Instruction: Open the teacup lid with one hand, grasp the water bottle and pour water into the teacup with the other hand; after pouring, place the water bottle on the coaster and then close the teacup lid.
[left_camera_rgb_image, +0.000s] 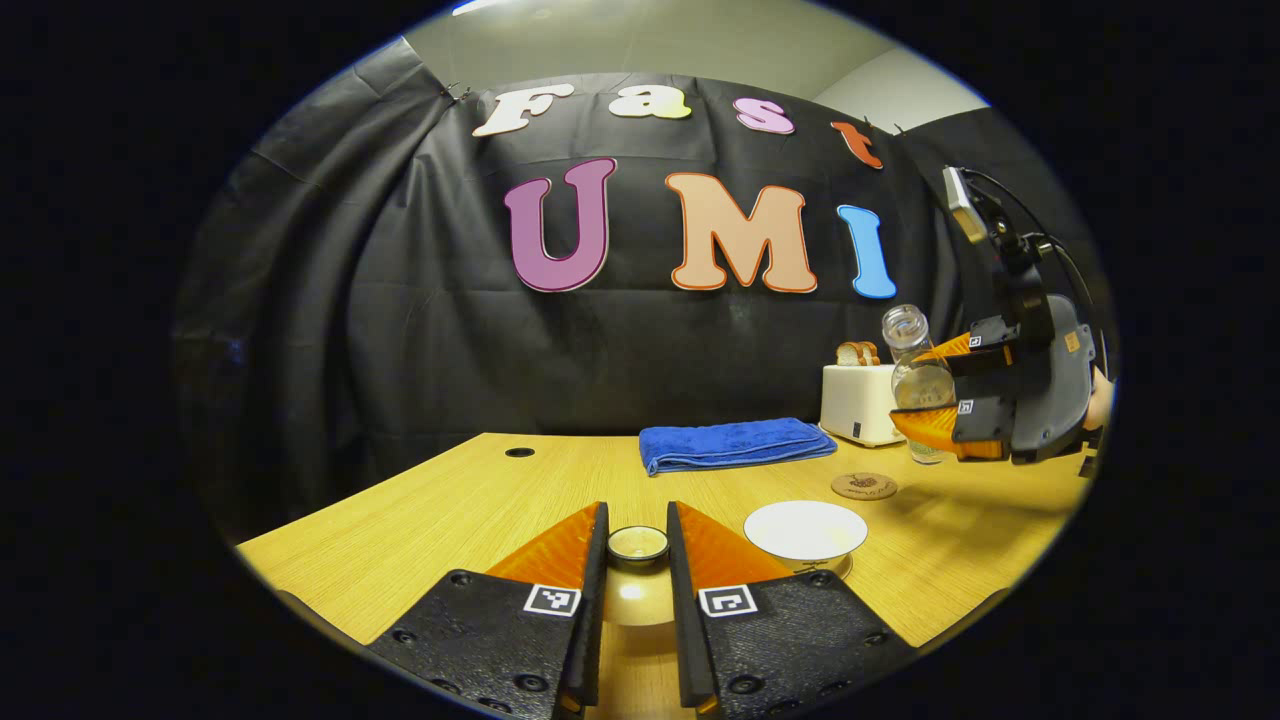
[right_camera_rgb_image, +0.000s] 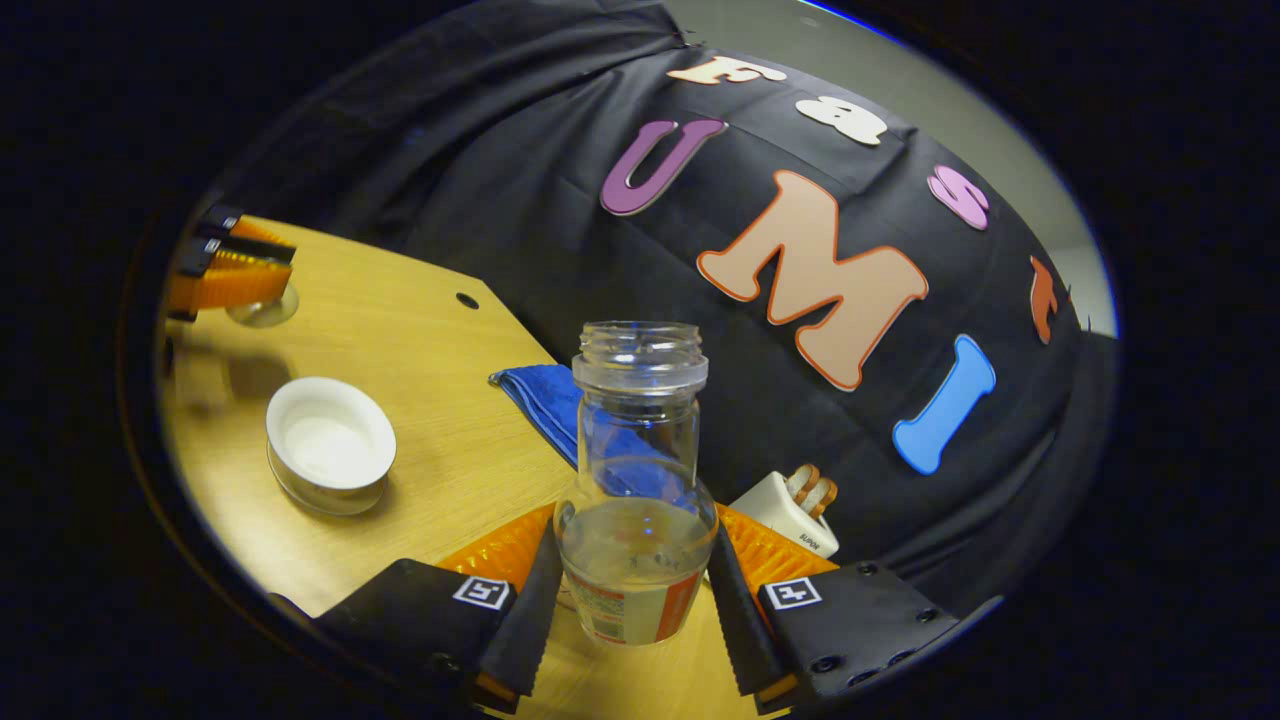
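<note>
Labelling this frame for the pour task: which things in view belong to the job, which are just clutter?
Job:
- teacup, open
- teacup lid, held in the left tongs
- water bottle, uncapped, held in the right tongs
- coaster, nothing on it

Clutter:
- blue towel, folded
- toaster with bread in its slots

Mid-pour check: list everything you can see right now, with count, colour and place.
teacup: one, white, open, on the table
lid: one, pale, knob between the left jaws
water bottle: one, clear, part full, uncapped, lifted
coaster: one, brown, bare, beyond the teacup
towel: one, blue, folded, far table edge
toaster: one, white, bread in it, beside towel
table: one, light wood
left gripper: one, on lid
right gripper: one, clamping bottle
</note>
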